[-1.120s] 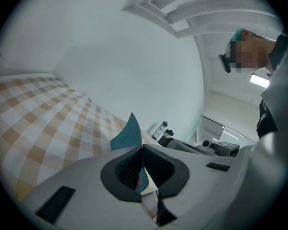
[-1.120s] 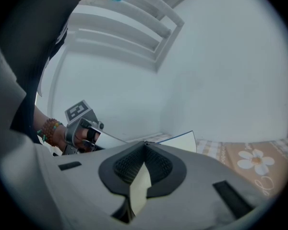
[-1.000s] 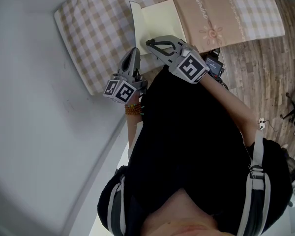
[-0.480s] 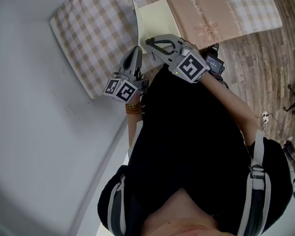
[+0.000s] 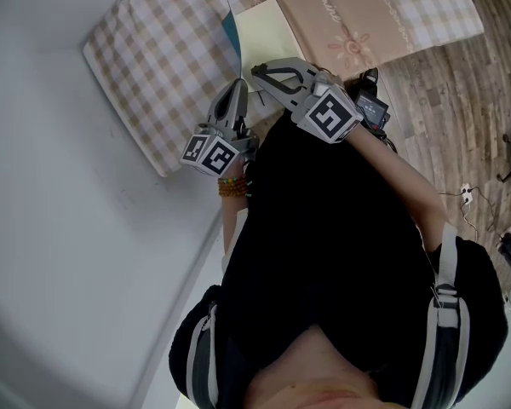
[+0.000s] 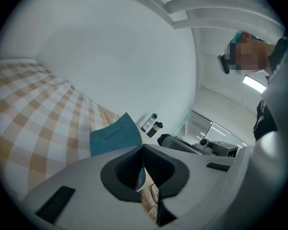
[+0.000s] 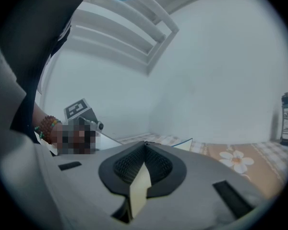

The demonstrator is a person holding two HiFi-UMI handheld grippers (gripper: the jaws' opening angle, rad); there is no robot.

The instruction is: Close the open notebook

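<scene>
The left hand-held gripper (image 5: 237,85) has its jaws pressed together on the lower edge of the teal cover (image 6: 114,137). A thin sliver of that cover shows between the dark pads in the left gripper view. Just beside it, the right hand-held gripper (image 5: 258,72) is likewise closed, pinching a cream page (image 7: 140,188) that runs as a pale strip down between its pads. The two sets of jaw tips sit close together at the near edge of the notebook (image 5: 268,31).

The notebook lies on the bed (image 5: 149,62), directly beyond both hand-held grippers, and is partly open. Its teal cover stands lifted almost on edge at the left, showing from above as a narrow teal line. From the left gripper view its outer face shows, with small lettering across it. The cream inner page spreads to the right of the cover, plain and unmarked as far as can be seen.

Under the notebook the bed has a beige and white checked cloth. A peach cloth with a flower motif (image 5: 351,45) lies just to its right, and wooden floor (image 5: 447,92) is beyond that.
</scene>
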